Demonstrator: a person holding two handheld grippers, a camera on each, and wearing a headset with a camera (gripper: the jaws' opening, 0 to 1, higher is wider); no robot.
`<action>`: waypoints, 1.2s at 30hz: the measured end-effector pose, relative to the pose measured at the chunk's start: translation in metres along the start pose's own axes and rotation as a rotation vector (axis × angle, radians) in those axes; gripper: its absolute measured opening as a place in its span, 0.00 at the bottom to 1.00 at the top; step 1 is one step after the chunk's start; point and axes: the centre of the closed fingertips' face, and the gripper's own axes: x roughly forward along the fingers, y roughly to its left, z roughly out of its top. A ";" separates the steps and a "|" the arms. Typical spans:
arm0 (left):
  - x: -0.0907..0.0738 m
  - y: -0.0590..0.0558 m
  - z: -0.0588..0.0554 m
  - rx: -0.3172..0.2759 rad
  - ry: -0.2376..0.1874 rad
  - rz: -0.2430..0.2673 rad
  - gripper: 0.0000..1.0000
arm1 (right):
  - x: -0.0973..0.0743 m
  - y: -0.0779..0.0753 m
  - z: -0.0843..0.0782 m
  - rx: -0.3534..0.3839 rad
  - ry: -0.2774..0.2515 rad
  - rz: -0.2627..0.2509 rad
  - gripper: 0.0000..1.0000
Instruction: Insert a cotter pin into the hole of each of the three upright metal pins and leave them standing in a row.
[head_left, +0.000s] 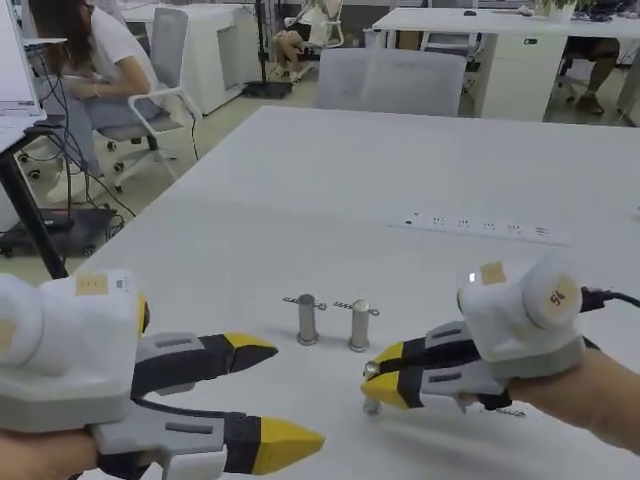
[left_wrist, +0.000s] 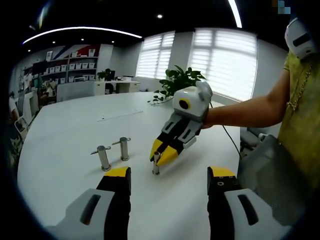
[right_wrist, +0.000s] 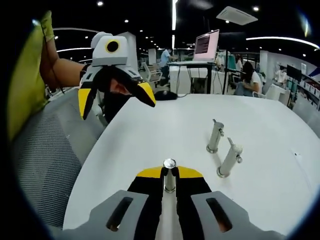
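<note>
Two upright metal pins (head_left: 307, 318) (head_left: 359, 325) stand side by side on the white table (head_left: 330, 190), each with a cotter pin through its top. From the left gripper view they are pins (left_wrist: 103, 157) (left_wrist: 124, 148); from the right gripper view, pins (right_wrist: 215, 136) (right_wrist: 230, 159). A third metal pin (head_left: 372, 385) (left_wrist: 156, 163) (right_wrist: 170, 175) stands upright in front of them, and my right gripper (head_left: 385, 375) (left_wrist: 165, 152) (right_wrist: 170, 176) is shut on it. At the lower left my left gripper (head_left: 275, 395) (left_wrist: 169, 175) (right_wrist: 116, 95) is open and holds nothing.
A thin metal piece (head_left: 510, 410) lies on the table under my right hand. A recessed power strip (head_left: 475, 225) runs across the table's far right. Grey chairs (head_left: 390, 80) stand at the far edge. A person (head_left: 90, 70) sits at a desk to the left.
</note>
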 end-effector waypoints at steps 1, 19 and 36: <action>0.000 0.000 -0.001 0.000 0.004 -0.001 0.61 | 0.002 0.001 -0.001 -0.002 0.000 0.007 0.08; 0.013 0.000 -0.010 -0.001 0.048 -0.026 0.59 | 0.007 0.012 -0.009 -0.045 -0.005 0.105 0.10; 0.022 0.002 -0.011 0.033 0.075 -0.056 0.57 | 0.000 0.011 -0.007 -0.022 0.000 0.075 0.16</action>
